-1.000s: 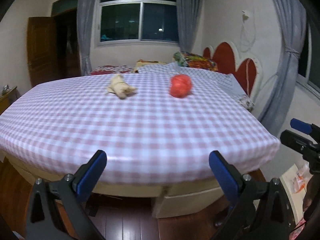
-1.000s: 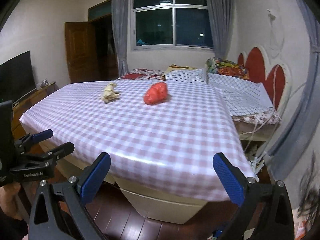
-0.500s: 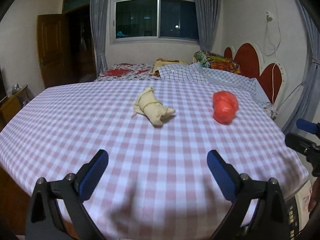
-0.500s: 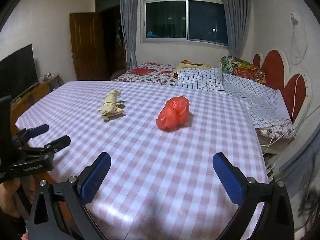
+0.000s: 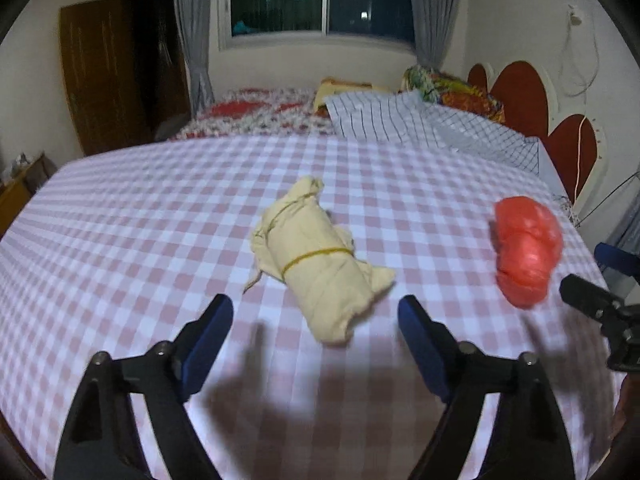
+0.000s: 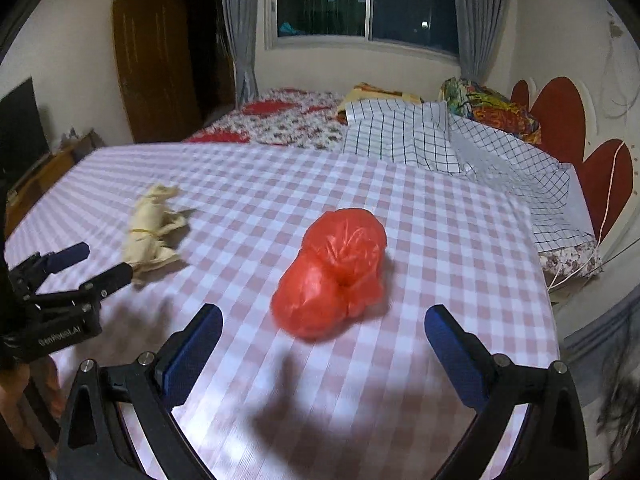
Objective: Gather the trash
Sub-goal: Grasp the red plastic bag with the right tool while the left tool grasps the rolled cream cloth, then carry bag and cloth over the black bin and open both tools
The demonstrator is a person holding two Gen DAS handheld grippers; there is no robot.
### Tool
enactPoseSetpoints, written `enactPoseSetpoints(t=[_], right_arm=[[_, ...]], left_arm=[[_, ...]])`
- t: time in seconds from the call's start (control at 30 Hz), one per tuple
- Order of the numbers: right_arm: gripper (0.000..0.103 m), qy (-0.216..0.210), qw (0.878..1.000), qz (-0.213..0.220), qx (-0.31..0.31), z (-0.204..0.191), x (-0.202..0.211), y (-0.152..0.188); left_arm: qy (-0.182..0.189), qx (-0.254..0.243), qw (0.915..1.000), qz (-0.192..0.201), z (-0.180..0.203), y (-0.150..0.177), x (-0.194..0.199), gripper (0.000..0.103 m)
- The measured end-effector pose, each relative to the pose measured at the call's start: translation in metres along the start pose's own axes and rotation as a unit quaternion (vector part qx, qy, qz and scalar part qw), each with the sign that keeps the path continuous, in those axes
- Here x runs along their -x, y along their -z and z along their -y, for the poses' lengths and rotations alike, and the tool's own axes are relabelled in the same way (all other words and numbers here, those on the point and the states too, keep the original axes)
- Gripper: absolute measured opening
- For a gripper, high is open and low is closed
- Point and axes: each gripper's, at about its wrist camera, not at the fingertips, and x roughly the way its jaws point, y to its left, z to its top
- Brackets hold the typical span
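At lower centre of the left wrist view, the left gripper (image 5: 316,318) is closing, fingers clear of the cream bundle (image 5: 318,258); only the right wrist view shows the right gripper (image 6: 322,330) open before the red bag (image 6: 334,276), television (image 6: 18,128) at left edge.

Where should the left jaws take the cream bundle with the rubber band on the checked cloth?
Across its thick middle, near the yellow rubber band, coming from above and the near side. The cream bundle lies as a roll angled toward the left gripper, whose closing jaws have nothing between them; its ends are loose flaps.
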Motion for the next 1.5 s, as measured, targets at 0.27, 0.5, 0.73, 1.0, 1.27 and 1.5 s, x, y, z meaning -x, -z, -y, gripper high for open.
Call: enactPoseSetpoints(t=[0.27,0.5,0.73,1.0,1.27,1.5], right_arm=[[0.084,-0.01,0.999,-0.04,-0.012,0.006,-0.043,-0.011],[0.06,-0.028,0.998,-0.051,-0.015,0.003,-0.052,-0.006],[0.036,-0.045,0.998,-0.031,-0.027,0.011,-0.029,0.008],[0.034,-0.031,0.999,0.005,-0.011,0.023,0.031,0.047],[0.034,-0.018,0.999,0.049,0.001,0.035,0.107,0.092],[0.034,-0.001,0.997,0.074,-0.001,0.048,0.17,0.143]], left_arm=[[-0.008,-0.009,0.9991,-0.04,0.003,-0.014,-0.036,0.078],[-0.005,-0.005,0.9988,-0.048,0.005,-0.013,-0.039,0.054],[0.018,-0.029,0.9993,-0.017,0.017,-0.002,-0.012,0.041],[0.048,-0.052,0.9971,0.029,0.043,0.029,0.044,0.037],[0.09,-0.069,0.9916,0.061,0.072,0.06,0.105,0.036],[0.109,-0.088,0.9862,0.087,0.098,0.087,0.15,0.036]])
